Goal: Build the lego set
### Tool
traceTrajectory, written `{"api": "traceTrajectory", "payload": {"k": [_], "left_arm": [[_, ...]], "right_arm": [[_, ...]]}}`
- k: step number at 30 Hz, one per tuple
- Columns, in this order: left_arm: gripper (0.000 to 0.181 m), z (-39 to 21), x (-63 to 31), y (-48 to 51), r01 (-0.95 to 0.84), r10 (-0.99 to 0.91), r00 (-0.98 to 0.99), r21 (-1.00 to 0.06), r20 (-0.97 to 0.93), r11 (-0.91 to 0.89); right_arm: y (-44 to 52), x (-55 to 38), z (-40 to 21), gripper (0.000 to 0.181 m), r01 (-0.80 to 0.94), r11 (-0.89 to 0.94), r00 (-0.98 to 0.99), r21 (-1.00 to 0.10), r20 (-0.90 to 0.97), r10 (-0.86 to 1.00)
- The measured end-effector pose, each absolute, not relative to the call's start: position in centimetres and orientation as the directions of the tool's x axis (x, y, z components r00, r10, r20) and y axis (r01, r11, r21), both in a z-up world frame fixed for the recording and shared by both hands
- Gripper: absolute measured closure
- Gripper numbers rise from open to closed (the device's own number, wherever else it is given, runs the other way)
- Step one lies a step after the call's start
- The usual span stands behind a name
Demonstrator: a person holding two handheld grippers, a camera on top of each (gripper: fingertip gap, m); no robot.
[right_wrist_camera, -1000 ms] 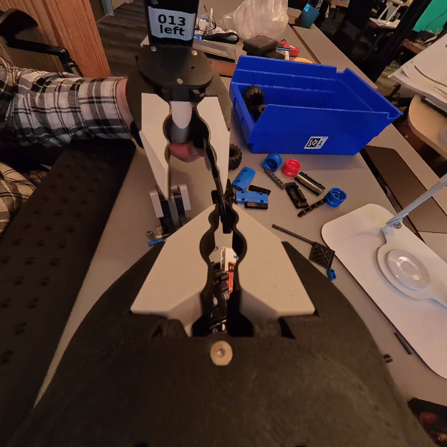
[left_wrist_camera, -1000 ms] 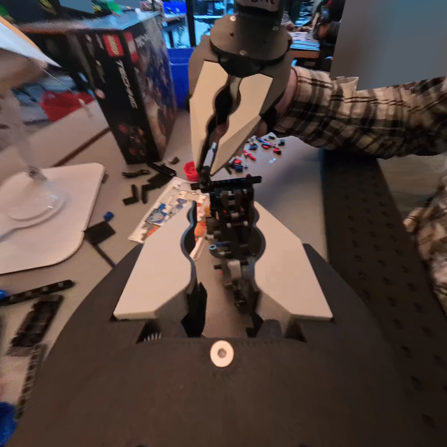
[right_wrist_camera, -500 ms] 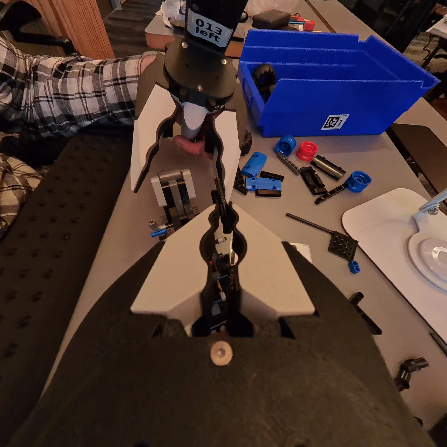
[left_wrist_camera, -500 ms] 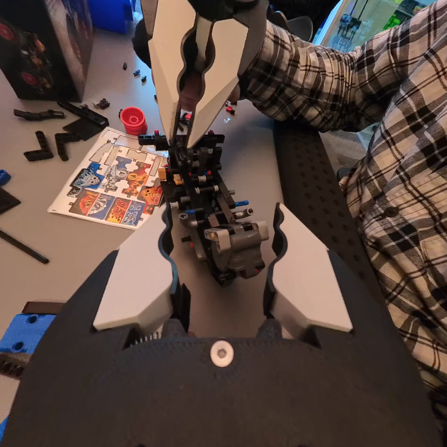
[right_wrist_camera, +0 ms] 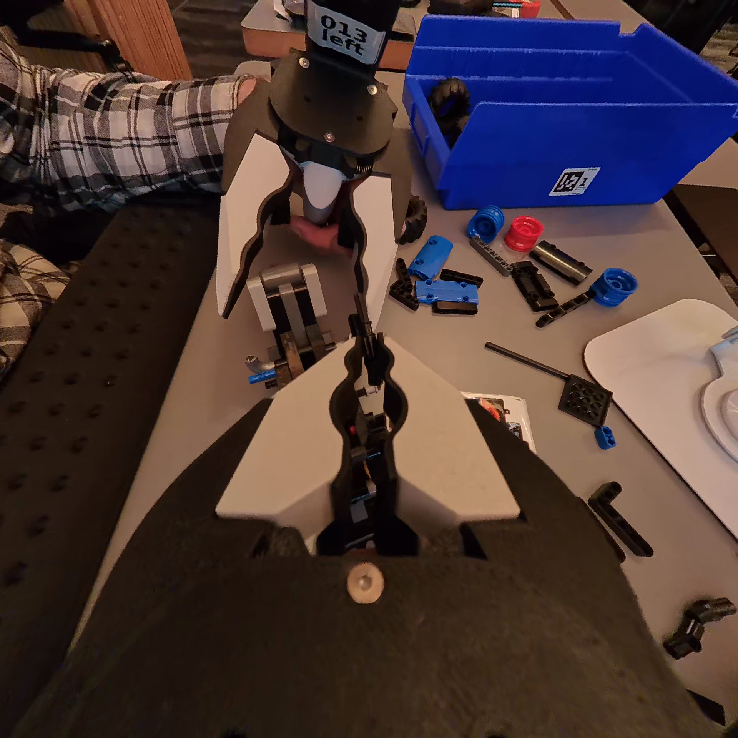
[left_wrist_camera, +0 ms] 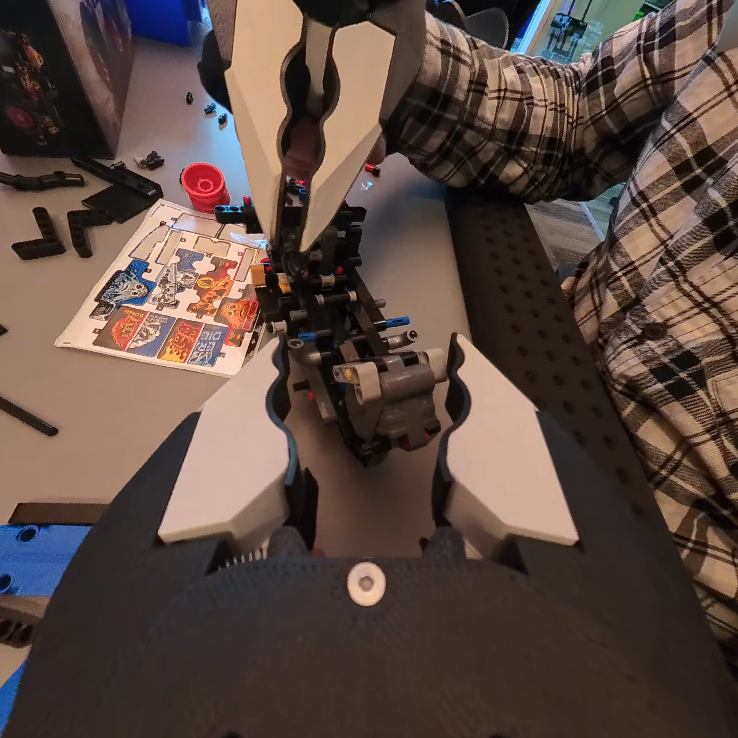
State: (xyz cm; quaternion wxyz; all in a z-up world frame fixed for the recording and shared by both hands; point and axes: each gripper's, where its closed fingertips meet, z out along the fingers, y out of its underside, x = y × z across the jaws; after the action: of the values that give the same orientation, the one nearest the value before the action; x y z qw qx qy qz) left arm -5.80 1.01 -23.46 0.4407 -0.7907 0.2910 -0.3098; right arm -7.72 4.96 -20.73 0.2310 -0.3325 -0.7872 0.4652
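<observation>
The partly built black Lego chassis (left_wrist_camera: 331, 315) lies on the grey table, its grey and white block end (left_wrist_camera: 399, 395) towards my left gripper. My left gripper (left_wrist_camera: 367, 343) is open, one finger on each side of that end, not touching it. My right gripper (right_wrist_camera: 365, 339) is shut on a small black part (right_wrist_camera: 361, 315). In the left wrist view it (left_wrist_camera: 289, 249) comes down from above with its tips on the chassis's far end. In the right wrist view the left gripper (right_wrist_camera: 295, 315) stands open over the chassis (right_wrist_camera: 287, 295).
A sticker sheet (left_wrist_camera: 167, 287), a red wheel hub (left_wrist_camera: 205, 191) and black beams (left_wrist_camera: 40, 239) lie left of the chassis. A blue bin (right_wrist_camera: 559, 120), loose blue and black parts (right_wrist_camera: 447, 291) and a white base plate (right_wrist_camera: 659, 379) are on the right. A black perforated mat (left_wrist_camera: 519, 319) borders the table. Left tips to right tips: about 6 cm. Left tips and right tips are each some 15 cm from the red wheel hub (left_wrist_camera: 205, 191).
My left gripper has opened, let go of the chassis and drawn back a little. The chassis now lies on the table. My right gripper stays shut at its far end.
</observation>
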Motion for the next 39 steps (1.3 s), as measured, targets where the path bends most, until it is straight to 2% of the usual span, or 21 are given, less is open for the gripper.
{"api": "traceTrajectory", "payload": {"k": [8,16,21,39], "left_arm": [[0.103,-23.4,-6.0,0.8,-0.184,-0.736,0.638,-0.883,0.226,-0.431],[0.091,-24.2,-5.4,0.4,-0.244,-0.746,0.632,-0.860,0.209,-0.448],[0.103,-23.8,-5.9,0.7,-0.212,-0.736,0.643,-0.874,0.212,-0.437],[0.107,-23.7,-6.2,0.5,-0.204,-0.735,0.659,-0.903,0.160,-0.379]], "right_arm": [[4.7,-7.6,-21.5,0.177,0.325,0.359,-0.683,-0.875,0.046,0.729],[4.6,-7.5,-21.8,0.177,0.335,0.365,-0.685,-0.869,0.041,0.727],[4.6,-7.5,-22.2,0.177,0.344,0.373,-0.689,-0.862,0.039,0.724],[4.6,-7.6,-23.1,0.177,0.376,0.380,-0.688,-0.845,0.020,0.725]]}}
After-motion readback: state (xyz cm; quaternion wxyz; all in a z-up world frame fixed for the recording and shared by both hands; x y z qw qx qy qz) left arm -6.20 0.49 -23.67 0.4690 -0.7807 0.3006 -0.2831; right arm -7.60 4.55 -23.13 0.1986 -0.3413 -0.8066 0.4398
